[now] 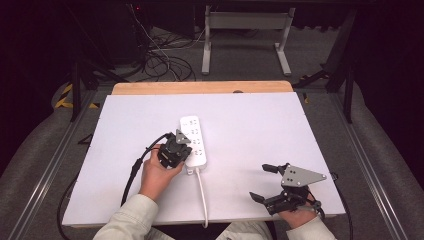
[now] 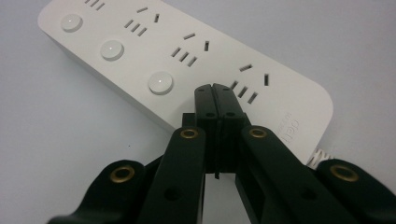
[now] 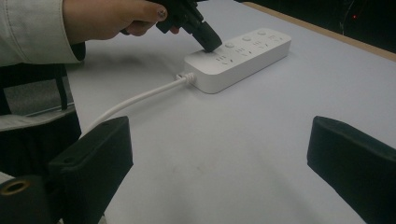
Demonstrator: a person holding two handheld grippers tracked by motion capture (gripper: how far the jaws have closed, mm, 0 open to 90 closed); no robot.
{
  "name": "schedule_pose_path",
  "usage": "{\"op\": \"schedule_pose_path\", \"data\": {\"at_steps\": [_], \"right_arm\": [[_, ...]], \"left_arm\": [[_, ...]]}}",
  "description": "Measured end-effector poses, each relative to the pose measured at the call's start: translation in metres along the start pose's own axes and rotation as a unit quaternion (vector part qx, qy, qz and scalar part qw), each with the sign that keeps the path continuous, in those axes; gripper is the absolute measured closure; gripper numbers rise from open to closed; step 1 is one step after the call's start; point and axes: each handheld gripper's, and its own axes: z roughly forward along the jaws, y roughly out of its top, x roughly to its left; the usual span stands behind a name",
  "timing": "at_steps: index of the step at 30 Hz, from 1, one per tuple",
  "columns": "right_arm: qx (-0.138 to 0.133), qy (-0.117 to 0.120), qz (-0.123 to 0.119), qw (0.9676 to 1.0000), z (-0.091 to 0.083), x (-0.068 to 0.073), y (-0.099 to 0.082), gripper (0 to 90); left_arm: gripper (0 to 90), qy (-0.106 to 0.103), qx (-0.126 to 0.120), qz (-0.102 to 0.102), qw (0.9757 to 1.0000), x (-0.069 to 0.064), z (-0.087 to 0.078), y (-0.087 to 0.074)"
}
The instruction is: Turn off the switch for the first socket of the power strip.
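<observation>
A white power strip lies in the middle of the white table top, its white cord running off the front edge. My left gripper is shut, its jaws pressed together with nothing between them. In the left gripper view its tips sit on the power strip near the cord end, in line with three round buttons. The right gripper view shows the same contact from the side, left gripper on the strip. My right gripper stands open over bare table at the front right.
A wooden edge shows along the back of the table. Behind it on the floor are a white table frame and tangled cables. A black cable trails from the left gripper over the table's front left.
</observation>
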Motion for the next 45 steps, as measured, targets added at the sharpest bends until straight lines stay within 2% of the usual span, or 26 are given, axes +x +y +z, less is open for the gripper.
{"op": "schedule_pose_path", "data": {"at_steps": [15,21,24,28,32,33,35,37,45], "right_arm": [[0.003,0.003,0.003,1.0,0.001,0.0,0.0,7.0],[0.004,0.004,0.004,1.0,0.002,0.0,-0.001,7.0],[0.005,0.004,0.003,1.0,0.002,0.0,0.0,7.0],[0.006,0.004,0.004,1.0,0.002,0.0,-0.001,7.0],[0.005,0.004,0.003,1.0,0.002,0.0,-0.001,7.0],[0.005,0.004,0.003,1.0,0.002,-0.001,-0.001,7.0],[0.005,0.004,0.004,1.0,0.002,-0.001,-0.001,7.0],[0.003,0.004,0.004,1.0,0.001,-0.001,-0.001,7.0],[0.002,0.003,0.005,1.0,0.001,-0.002,-0.001,7.0]], "left_arm": [[90.0,0.006,-0.003,0.008,0.9999,-0.001,0.0,-0.001],[90.0,0.021,0.007,0.029,0.9993,-0.006,0.001,0.001],[90.0,0.009,0.003,0.023,0.9997,-0.004,0.002,0.001],[90.0,0.007,0.0,0.02,0.9998,-0.004,0.003,0.001],[90.0,0.003,-0.001,0.006,1.0,-0.003,0.003,0.002],[90.0,0.007,-0.01,0.008,0.9999,-0.004,0.001,0.002],[90.0,0.0,-0.01,0.001,1.0,-0.004,0.0,0.003],[90.0,0.004,-0.016,0.003,0.9999,-0.004,-0.002,0.004],[90.0,-0.013,-0.03,0.009,0.9994,-0.006,-0.02,0.01]]}}
